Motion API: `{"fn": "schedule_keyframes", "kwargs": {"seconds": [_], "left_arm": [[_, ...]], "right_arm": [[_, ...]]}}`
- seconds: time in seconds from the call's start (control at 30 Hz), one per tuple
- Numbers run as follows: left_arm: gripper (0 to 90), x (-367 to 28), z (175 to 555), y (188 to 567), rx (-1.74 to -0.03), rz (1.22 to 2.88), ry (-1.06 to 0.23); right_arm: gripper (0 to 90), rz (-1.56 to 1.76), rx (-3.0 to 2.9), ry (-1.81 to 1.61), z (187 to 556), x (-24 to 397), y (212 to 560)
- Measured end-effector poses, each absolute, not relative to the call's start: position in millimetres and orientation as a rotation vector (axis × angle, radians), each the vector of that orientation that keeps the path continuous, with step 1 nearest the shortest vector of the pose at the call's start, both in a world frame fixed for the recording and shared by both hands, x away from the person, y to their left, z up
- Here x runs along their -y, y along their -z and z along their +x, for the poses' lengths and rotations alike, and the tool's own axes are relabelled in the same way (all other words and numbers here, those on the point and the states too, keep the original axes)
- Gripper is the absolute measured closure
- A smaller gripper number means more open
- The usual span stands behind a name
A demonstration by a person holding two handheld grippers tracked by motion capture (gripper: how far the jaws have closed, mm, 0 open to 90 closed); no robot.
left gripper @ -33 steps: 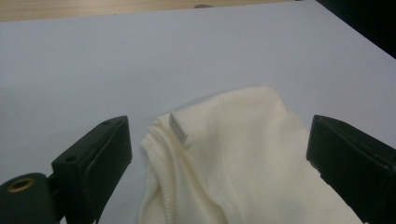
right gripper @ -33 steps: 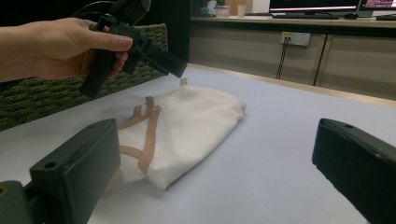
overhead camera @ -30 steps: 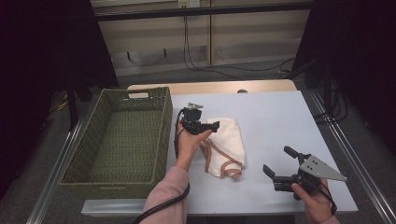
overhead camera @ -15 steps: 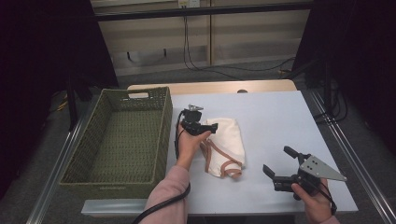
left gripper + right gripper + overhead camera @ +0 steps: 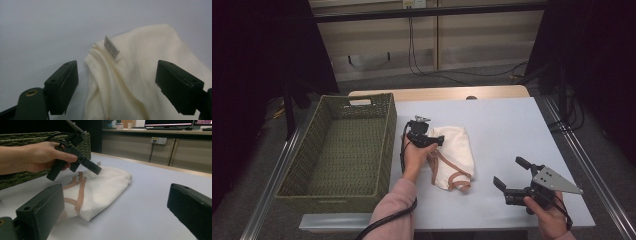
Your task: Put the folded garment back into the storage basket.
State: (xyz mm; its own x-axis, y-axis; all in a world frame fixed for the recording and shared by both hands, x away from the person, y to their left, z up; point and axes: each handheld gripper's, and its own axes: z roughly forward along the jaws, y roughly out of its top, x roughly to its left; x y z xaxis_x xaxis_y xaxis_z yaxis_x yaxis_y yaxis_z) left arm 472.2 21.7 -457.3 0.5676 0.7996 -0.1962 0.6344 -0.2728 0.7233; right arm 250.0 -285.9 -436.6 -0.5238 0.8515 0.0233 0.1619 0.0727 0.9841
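Lab or office, monitors (image 5: 170, 123) on back counter, wall outlet (image 5: 159, 140) (cables hanging), dark curtains (image 5: 267, 60)

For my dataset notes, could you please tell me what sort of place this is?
Probably a lab or office recording station: a pale blue-grey tabletop on a metal frame, black curtains at both sides, and computer monitors on a back counter.
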Motion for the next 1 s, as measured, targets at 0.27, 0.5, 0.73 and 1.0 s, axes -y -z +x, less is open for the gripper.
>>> {"fn": "schedule_keyframes", "kwargs": {"seconds": [0.27, 0.5, 0.73, 1.0], "left_arm": [[34.0, -19, 469, 461, -1.119, 2.009, -0.284], [60.0, -15, 466, 459, -1.106, 2.027, -0.249], [80.4, -12, 467, 455, -1.225, 2.008, -0.126], [82.3, -11, 467, 447, -1.261, 1.988, -0.062]], "right_arm": [[0.7, 1.005, -1.763, -1.497, 250, 286, 437], [0.7, 1.008, -1.762, -1.497, 250, 285, 437], [0.7, 1.006, -1.761, -1.504, 250, 285, 436], [0.7, 1.001, -1.76, -1.495, 250, 286, 436]]}}
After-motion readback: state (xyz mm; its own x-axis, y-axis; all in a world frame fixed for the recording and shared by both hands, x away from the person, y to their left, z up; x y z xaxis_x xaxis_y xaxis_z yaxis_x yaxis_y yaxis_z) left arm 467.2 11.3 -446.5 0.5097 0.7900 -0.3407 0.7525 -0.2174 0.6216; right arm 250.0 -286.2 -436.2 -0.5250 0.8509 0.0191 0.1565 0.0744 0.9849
